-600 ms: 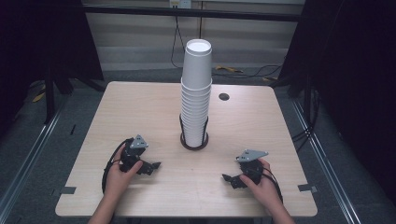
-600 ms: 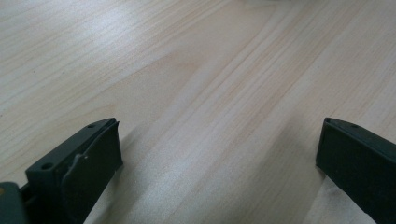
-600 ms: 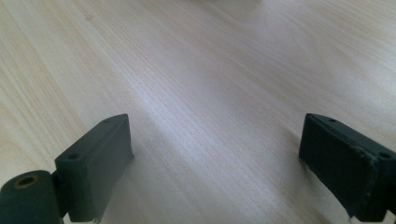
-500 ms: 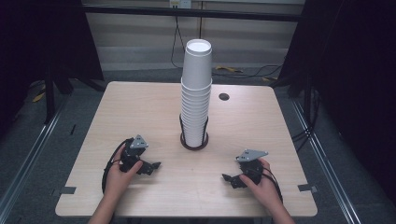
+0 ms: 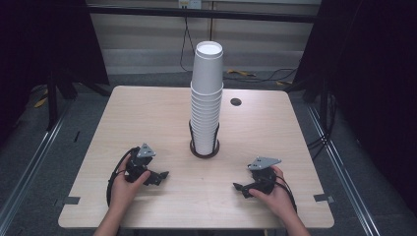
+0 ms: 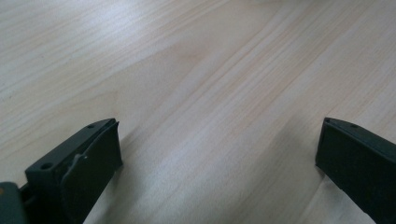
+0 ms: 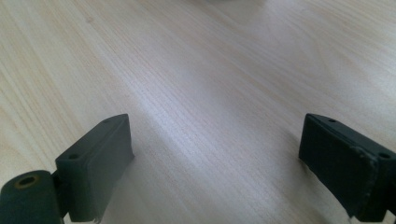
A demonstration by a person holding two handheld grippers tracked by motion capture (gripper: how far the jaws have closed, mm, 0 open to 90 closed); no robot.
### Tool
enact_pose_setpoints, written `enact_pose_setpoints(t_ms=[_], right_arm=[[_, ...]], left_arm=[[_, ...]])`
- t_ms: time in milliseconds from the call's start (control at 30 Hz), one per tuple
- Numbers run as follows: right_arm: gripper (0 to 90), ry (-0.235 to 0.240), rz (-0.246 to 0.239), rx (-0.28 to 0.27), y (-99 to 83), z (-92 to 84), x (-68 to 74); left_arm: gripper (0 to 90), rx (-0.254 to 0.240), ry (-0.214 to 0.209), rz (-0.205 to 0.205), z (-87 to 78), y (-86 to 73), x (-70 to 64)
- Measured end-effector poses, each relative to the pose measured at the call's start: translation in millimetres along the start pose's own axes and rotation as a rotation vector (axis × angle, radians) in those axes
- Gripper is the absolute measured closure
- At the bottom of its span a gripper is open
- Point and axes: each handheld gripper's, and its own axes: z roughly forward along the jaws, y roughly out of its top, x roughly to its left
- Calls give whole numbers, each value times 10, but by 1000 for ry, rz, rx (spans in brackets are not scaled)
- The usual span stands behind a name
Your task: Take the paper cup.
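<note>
A: Figure, high view. What stands on the table (image 5: 123,123), and where?

B: A tall stack of white paper cups (image 5: 205,101), nested mouth down, seated in a black ring holder (image 5: 204,147) near the middle of the table, a little toward the near edge. Its long axis is upright; the flat bottom of the top cup faces up, and that cup sits higher than the rest.

A: And the grippers?

B: The left gripper (image 5: 158,176) rests by the near-left part of the table, the right gripper (image 5: 240,187) by the near-right part. Both point inward toward each other, each well apart from the stack. In the left gripper view the fingers (image 6: 88,158) stand wide apart over bare wood, nothing between them; the right gripper view shows its fingers (image 7: 100,154) likewise spread and empty.

A: How would the cups handle?

B: Judged from appearance: very light, thin-walled, easily crushed by a hard squeeze, and smooth enough to slip. Nested cups tend to cling, so one may lift several.

A: Where should one take hold?

B: Probably across the top cup's side wall, above the rim of the cup below, pressing gently from opposite sides. The other gripper could steady the lower stack, since so tall a column could tip out of the holder if pulled sideways. The lift should follow the upright axis.
</note>
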Motion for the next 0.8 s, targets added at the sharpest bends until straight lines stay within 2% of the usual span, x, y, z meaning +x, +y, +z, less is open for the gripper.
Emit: enact_pose_setpoints(t_ms=[33,100,233,300,367,433,533,633,700,800], right_arm=[[114,2,1,-3,1,-4,-4],[137,6,0,6,16,-13,-12],[139,37,26,-22,108,-87,-37],[144,36,22,-35,142,-119,-49],[143,38,21,-35,224,-176,-73],[143,25,4,-46,313,-228,-93],[142,41,6,-59,448,-283,-119],[140,28,-14,-67,582,-329,-139],[140,39,-2,-98,708,-368,-153],[140,52,9,-114,795,-391,-160]], left_arm=[[11,12,-14,-3,-9,14,8],[40,11,-68,-40,-49,70,16],[50,1,-70,-32,-122,164,26],[50,-11,-90,-46,-173,237,43],[57,-10,-83,-30,-234,323,50],[64,-22,-93,-36,-290,412,56],[71,-29,-93,-9,-387,556,58],[78,-35,-102,7,-478,697,61],[79,-39,-99,16,-527,786,63],[79,-49,-98,25,-595,919,66]])
